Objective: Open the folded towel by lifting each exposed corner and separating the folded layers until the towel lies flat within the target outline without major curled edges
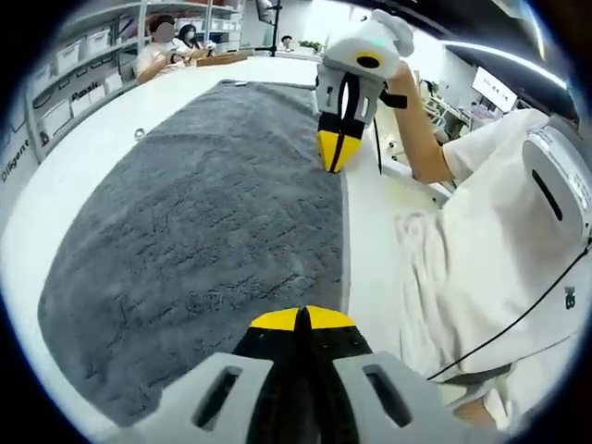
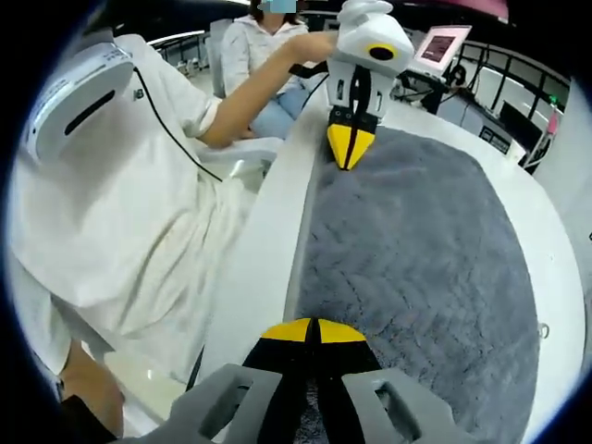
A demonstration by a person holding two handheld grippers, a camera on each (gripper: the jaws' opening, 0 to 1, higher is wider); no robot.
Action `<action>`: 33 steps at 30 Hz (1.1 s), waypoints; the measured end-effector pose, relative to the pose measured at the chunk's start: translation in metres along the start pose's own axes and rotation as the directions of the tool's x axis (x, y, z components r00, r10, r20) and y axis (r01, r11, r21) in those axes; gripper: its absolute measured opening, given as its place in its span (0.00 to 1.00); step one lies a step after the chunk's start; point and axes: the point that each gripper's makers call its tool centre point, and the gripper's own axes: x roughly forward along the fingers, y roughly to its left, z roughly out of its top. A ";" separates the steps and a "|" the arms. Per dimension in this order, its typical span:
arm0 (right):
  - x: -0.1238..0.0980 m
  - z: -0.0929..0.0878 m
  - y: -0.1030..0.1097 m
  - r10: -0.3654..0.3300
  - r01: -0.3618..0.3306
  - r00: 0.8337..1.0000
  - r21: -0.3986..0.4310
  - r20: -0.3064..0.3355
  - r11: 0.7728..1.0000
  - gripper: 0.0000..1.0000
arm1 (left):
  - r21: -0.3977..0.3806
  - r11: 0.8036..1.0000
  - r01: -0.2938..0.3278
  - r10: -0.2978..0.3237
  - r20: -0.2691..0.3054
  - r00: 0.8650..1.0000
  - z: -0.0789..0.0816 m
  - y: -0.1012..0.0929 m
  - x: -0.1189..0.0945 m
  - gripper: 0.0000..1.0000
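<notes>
Towel (image 1: 199, 245): grey, deep pile, spread out over the white tabletop (image 1: 69, 180); in the left gripper view it runs from near the camera to the far end of the surface. No folded layers are visible on the exposed face.
Towel edge: the long side nearest the person (image 2: 139, 194) lies straight, just inside the tabletop rim.
Left tool (image 1: 302, 319): yellow-tipped black jaws pressed together with no visible gap, sitting at the towel's near edge. In the right gripper view the same tool (image 2: 351, 148) points down, tip touching the far corner region of the towel. Whether cloth is pinched between the jaws cannot be told.
Right tool (image 2: 316, 330): jaws drawn together, tips meeting, at the near edge of the towel. In the left gripper view this tool (image 1: 337, 153) stands tip-down on the towel's side border. Cloth between the jaws cannot be confirmed.
Tool spacing: the two tools sit well apart, along the same long edge of the towel.
Person: white clothing, seated alongside the tabletop, one hand on each tool.
Background: shelving with bins (image 1: 74, 69) behind the far end; two other people (image 1: 171, 46) seated at the far end; a monitor (image 2: 439, 46) beyond the tabletop.
</notes>
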 end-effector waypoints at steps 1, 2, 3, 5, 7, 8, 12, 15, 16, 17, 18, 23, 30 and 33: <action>0.000 0.000 0.000 0.000 0.000 1.000 0.002 0.000 1.000 0.00 | -0.008 1.000 0.002 -0.002 -0.003 1.000 -0.003 -0.001 -0.002 0.01; 0.000 0.000 0.000 0.000 0.000 1.000 0.005 0.000 1.000 0.00 | -0.014 1.000 0.002 -0.002 -0.002 1.000 -0.006 -0.001 -0.006 0.01; 0.000 0.000 0.000 0.000 0.000 1.000 0.003 0.000 1.000 0.00 | -0.022 1.000 0.002 -0.002 -0.001 1.000 -0.008 -0.001 -0.008 0.01; 0.000 -0.001 0.000 0.000 0.000 1.000 0.000 -0.001 1.000 0.00 | -0.041 0.999 -0.007 0.006 -0.033 0.999 -0.019 0.001 -0.013 0.01; 0.000 -0.001 0.000 0.001 -0.001 1.000 0.001 -0.001 1.000 0.00 | -0.047 0.999 -0.022 0.021 -0.039 0.999 -0.026 0.004 -0.017 0.01; 0.000 -0.001 0.000 0.001 -0.001 1.000 0.002 -0.001 1.000 0.00 | -0.053 0.998 -0.023 0.021 -0.038 0.999 -0.028 0.005 -0.018 0.01; 0.000 -0.001 0.000 0.003 -0.003 1.000 0.003 0.002 1.000 0.00 | -0.090 0.996 -0.020 0.018 -0.030 0.999 -0.033 0.006 -0.023 0.01; 0.000 0.000 0.001 0.004 -0.004 1.000 -0.001 0.002 1.000 0.00 | -0.110 0.994 -0.021 0.018 -0.029 0.999 -0.037 0.007 -0.025 0.01; 0.000 0.000 0.001 0.004 -0.004 1.000 0.001 0.002 1.000 0.00 | -0.109 0.994 -0.022 0.019 -0.026 0.999 -0.038 0.007 -0.027 0.01; 0.000 0.000 0.001 0.005 -0.005 1.000 0.005 0.004 1.000 0.00 | -0.108 0.994 -0.025 0.023 -0.027 0.999 -0.039 0.007 -0.028 0.01; 0.000 -0.001 0.000 0.005 -0.005 1.000 0.005 0.004 1.000 0.00 | -0.106 0.994 -0.029 0.026 -0.027 0.999 -0.039 0.008 -0.030 0.01; 0.000 -0.001 0.000 0.006 -0.006 1.000 0.004 0.007 1.000 0.00 | -0.162 0.985 -0.064 0.057 -0.048 0.997 -0.055 0.015 -0.039 0.01; 0.000 0.000 -0.001 0.006 -0.006 1.000 0.005 0.008 1.000 0.00 | -0.200 0.979 -0.026 0.026 -0.004 1.000 -0.059 0.011 -0.043 0.01; 0.001 -0.001 -0.001 0.007 -0.007 1.000 0.003 0.007 1.000 0.00 | -0.209 0.978 -0.019 0.020 0.005 1.000 -0.063 0.011 -0.045 0.01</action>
